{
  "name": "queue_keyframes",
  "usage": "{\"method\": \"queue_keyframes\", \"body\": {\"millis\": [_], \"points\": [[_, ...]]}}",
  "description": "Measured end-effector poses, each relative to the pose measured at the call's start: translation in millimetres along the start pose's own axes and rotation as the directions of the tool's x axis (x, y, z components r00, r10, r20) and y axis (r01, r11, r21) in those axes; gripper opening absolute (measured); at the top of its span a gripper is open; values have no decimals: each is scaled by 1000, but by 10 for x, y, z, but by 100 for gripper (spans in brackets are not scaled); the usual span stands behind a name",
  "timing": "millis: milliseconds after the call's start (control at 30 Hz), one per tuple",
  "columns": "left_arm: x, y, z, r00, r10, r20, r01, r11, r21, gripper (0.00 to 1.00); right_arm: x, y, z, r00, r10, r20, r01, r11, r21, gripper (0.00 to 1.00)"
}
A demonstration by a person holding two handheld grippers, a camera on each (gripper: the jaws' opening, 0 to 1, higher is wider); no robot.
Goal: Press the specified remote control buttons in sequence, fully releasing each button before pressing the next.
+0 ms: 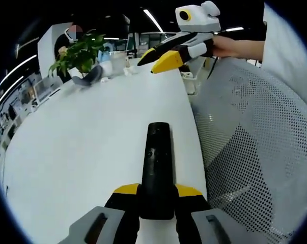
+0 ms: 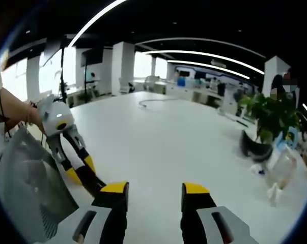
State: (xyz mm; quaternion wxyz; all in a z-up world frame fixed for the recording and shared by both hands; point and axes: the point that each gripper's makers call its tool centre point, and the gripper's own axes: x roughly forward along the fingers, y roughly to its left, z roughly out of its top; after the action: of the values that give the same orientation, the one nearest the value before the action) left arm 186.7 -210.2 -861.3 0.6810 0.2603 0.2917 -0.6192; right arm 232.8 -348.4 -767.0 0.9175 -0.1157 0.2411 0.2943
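A black remote control lies lengthwise between the yellow-tipped jaws of my left gripper, which is shut on its near end. It is held just above the white table, near the right edge. My right gripper hovers farther off above the table, held by a hand, with its jaws a little apart and nothing in them. In the right gripper view, my right gripper stands open over the table. To its left, my left gripper holds the dark remote.
A white mesh chair back stands right of the table edge and appears again as the mesh chair. A potted plant, a dark object and white containers sit at the table's far end. A cable lies far off.
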Motion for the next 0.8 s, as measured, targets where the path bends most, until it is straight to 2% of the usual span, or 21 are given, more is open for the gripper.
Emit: {"method": "queue_keyframes", "body": {"millis": [267, 433, 633, 800], "points": [[-29, -110, -7, 998, -62, -33, 64, 996, 66, 24, 11, 37, -9, 1000, 11, -12, -11, 1000, -18, 37], [-16, -138, 1, 997, -65, -42, 68, 996, 66, 24, 20, 60, -19, 1000, 19, -22, -20, 999, -31, 37], [3, -180, -5, 992, -67, -110, 77, 994, 84, 24, 35, 101, -41, 998, 42, -39, -43, 998, -40, 33], [10, -172, -10, 989, -58, -139, 69, 995, 77, 24, 46, 156, -56, 996, 67, -52, -70, 996, -54, 28]]}}
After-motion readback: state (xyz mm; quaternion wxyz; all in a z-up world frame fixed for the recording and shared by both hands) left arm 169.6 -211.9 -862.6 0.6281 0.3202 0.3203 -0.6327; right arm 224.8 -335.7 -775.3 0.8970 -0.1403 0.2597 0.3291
